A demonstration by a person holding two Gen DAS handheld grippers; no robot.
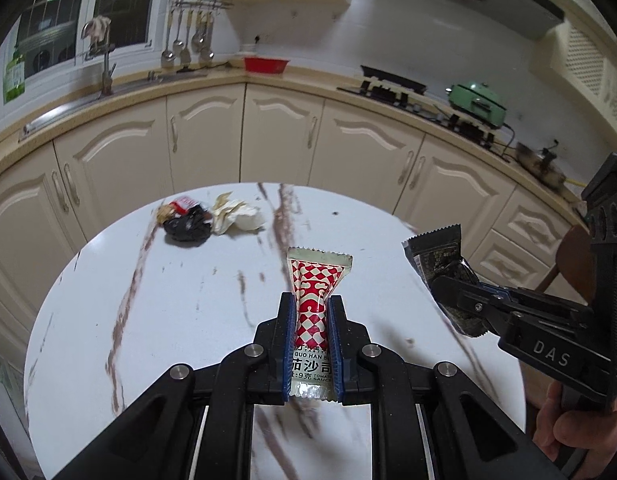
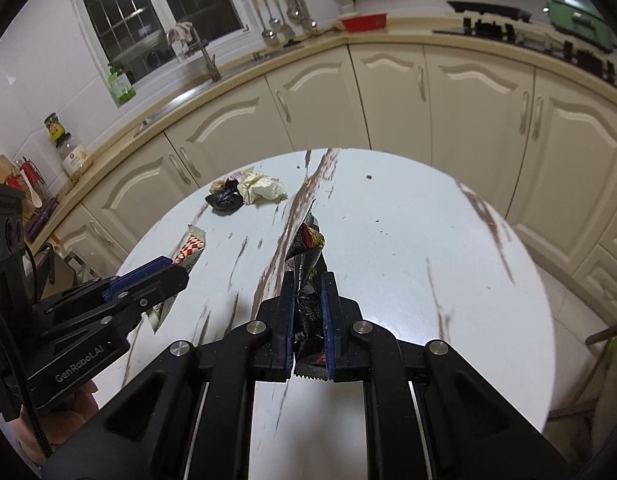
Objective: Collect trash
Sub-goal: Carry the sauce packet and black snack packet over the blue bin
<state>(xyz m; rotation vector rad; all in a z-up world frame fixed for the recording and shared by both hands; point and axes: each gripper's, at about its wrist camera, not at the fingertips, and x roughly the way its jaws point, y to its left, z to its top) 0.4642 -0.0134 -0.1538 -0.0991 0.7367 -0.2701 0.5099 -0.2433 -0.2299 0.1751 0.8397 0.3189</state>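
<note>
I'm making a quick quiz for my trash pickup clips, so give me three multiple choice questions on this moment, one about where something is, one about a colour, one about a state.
1. Where does the crumpled trash pile lie?
A. far side of the round table
B. on the kitchen counter
C. on the floor

2. What colours pattern the sauce packet?
A. blue and yellow
B. red and white
C. plain green

3. What is the right tool doing?
A. open, holding nothing
B. shut on the dark wrapper
C. pressing on the tissue

Answers: 1 A, the pile sits near the far table edge. 2 B, red and white checks show in the left tool. 3 B, its fingers pinch the wrapper.
</note>
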